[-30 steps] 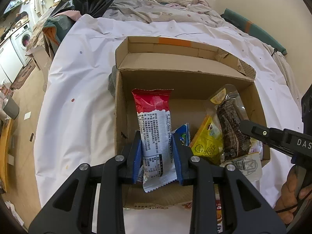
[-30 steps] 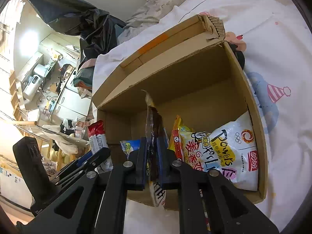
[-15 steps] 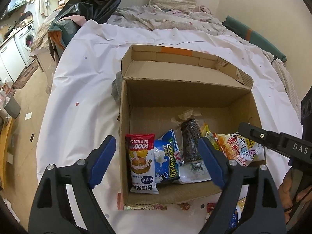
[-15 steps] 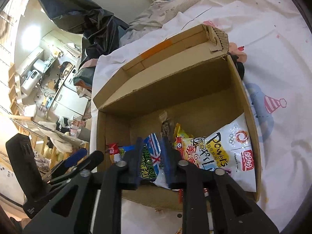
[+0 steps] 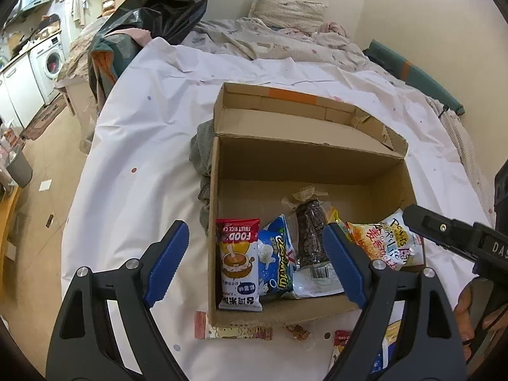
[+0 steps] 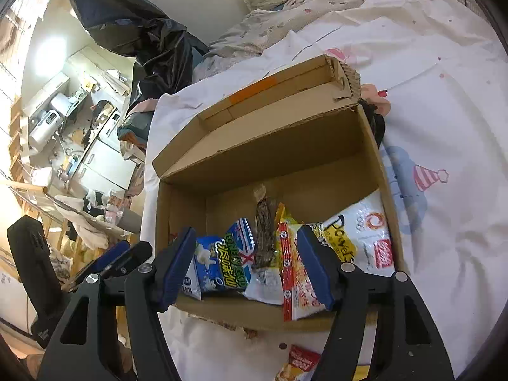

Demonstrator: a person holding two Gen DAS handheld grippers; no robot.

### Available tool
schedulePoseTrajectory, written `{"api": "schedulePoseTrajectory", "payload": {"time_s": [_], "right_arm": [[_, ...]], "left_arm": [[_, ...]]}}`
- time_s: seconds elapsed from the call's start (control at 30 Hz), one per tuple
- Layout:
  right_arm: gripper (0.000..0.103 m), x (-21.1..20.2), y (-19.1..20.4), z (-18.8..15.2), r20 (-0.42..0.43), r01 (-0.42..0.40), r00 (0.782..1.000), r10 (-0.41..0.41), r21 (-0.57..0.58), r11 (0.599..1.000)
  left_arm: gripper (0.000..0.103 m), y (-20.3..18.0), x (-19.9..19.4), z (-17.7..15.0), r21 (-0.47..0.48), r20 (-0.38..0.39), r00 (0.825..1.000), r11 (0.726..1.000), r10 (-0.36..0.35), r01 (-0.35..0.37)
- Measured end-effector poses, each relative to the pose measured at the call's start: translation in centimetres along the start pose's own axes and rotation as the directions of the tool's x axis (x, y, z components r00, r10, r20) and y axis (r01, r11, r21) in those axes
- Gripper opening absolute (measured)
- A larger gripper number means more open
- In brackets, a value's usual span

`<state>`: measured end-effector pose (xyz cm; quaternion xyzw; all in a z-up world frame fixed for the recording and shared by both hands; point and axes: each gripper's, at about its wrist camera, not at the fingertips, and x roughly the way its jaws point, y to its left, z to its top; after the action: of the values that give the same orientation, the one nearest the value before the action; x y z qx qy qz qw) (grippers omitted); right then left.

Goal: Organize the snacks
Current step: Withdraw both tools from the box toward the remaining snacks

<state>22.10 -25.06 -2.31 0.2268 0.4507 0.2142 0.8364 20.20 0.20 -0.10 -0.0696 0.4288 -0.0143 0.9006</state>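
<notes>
An open cardboard box (image 5: 213,190) sits on the white sheet. Inside lie a red-and-white rice cake pack (image 5: 236,263), a blue pack (image 5: 276,260), a dark bar in clear wrap (image 5: 309,235) and an orange-and-white noodle pack (image 5: 381,241). My left gripper (image 5: 254,231) hovers open above the box's near left corner, holding nothing. My right gripper (image 6: 247,231) hangs over the near wall, its jaws opening. The blue pack (image 6: 222,260), dark bar (image 6: 265,235) and orange pack (image 6: 292,273) lie beyond its pads, untouched.
Loose snack packs (image 5: 235,330) lie on the sheet (image 5: 143,158) in front of the box, one more (image 6: 298,362) nearer me. A grey cloth (image 5: 200,149) is bunched at the box's left side. A black plastic bag (image 5: 165,3) and pillows (image 5: 285,9) lie at the far end.
The left gripper let go of the rice cake pack, opened wide and drew back. The right gripper released the dark bar and spread its jaws. Both packs now lie in the box.
</notes>
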Motion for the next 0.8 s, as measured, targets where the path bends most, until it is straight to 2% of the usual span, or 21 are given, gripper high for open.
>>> {"api": "schedulePoseTrajectory", "payload": {"time_s": [0.1, 0.23, 0.53, 0.8], "right_arm": [[0.069, -0.9, 0.1, -0.4, 0.002, 0.007, 1.000, -0.007, -0.009, 1.000], [0.073, -2.1, 0.1, -1.1, 0.009, 0.030, 1.000, -0.030, -0.009, 1.000], [0.077, -4.2, -0.8, -3.1, 0.003, 0.066, 0.998, -0.066, 0.017, 0.998], [0.080, -5.3, -1.1, -6.0, -0.041, 0.090, 0.995, -0.090, 0.009, 0.996]], "left_arm": [[0.084, 0.3, -0.5, -0.2, -0.018, -0.010, 1.000, 1.000, -0.017, 0.017], [0.095, 0.2, -1.4, -0.6, 0.002, -0.004, 1.000, 1.000, -0.018, 0.018], [0.095, 0.5, -3.1, -2.7, -0.004, -0.017, 1.000, 1.000, 0.005, -0.005], [0.095, 0.8, -4.1, -4.9, 0.002, -0.054, 0.999, 1.000, -0.001, 0.001]]}}
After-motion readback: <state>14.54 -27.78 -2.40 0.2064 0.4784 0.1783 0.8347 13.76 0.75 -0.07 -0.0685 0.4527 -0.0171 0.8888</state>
